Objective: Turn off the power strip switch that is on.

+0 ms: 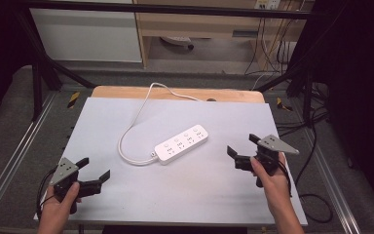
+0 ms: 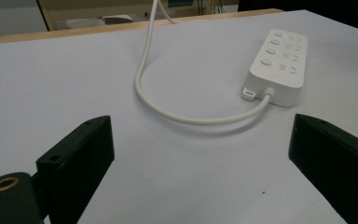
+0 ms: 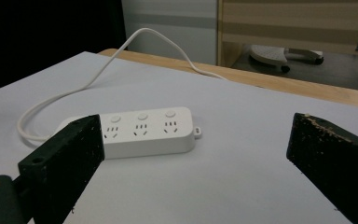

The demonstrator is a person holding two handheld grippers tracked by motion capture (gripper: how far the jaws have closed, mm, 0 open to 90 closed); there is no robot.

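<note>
Power strip [image 1: 181, 143], white, flat on the grey tabletop [image 1: 233, 195] near centre, sockets and buttons face up. Long axis diagonal in the high view, running from 8 o'clock to 2 o'clock. Cord end points to 8 o'clock; free end with small tab points to 2 o'clock. White cord [image 1: 131, 129] leaves the low end, loops out to 9 o'clock, then curves up toward 12 and goes off the far wooden edge [image 1: 175, 92].

Left gripper [image 1: 96, 171] sits at 8 o'clock from the strip, well apart, held in a hand [image 1: 58, 207], jaws spread wide, nothing between them. Right gripper [image 1: 243, 146] sits at 3 o'clock from the strip, near but not touching, held in the other hand [image 1: 271, 181], jaws also wide apart and empty. Both grippers aim at the strip.
</note>
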